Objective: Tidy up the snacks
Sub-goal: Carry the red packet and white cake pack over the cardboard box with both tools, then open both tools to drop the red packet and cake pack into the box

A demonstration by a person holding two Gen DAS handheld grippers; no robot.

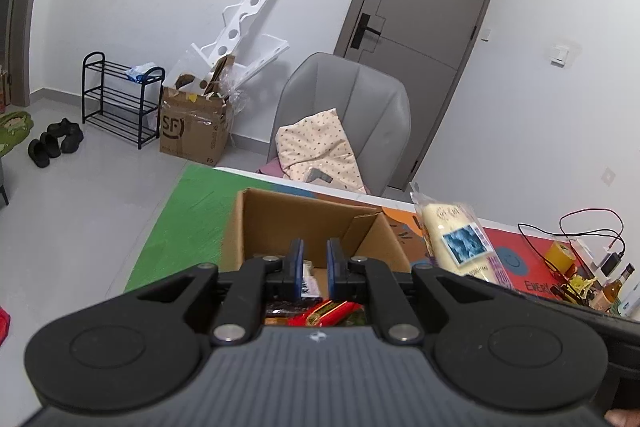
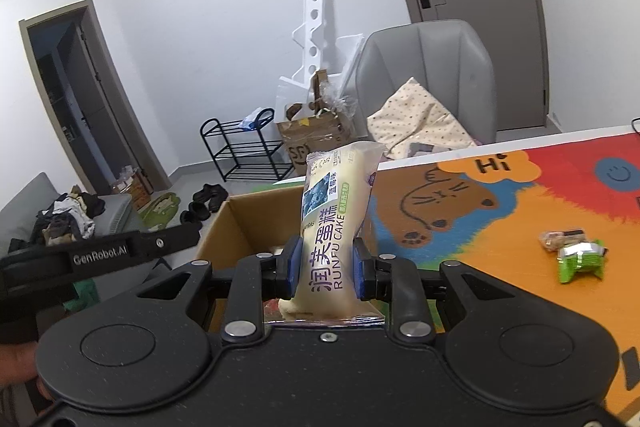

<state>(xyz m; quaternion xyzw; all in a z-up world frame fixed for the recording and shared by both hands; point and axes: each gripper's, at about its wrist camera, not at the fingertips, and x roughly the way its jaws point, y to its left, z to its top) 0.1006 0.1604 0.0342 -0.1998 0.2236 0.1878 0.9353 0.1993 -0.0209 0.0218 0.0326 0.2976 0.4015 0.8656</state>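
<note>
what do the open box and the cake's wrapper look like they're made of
Open box: plain brown cardboard, matte, apparently corrugated; its walls are stiff, thin and unprinted, with a folded flap inside.

Cake wrapper: thin, glossy plastic film, clear in part, since the pale cake shows through around the printed label. It has a crimped seal at the top, and it dents where the right tongs pinch it.

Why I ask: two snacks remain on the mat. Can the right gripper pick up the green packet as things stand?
Probably not yet: the right gripper is shut on the cake packet. Nothing else blocks the green packet.
</note>
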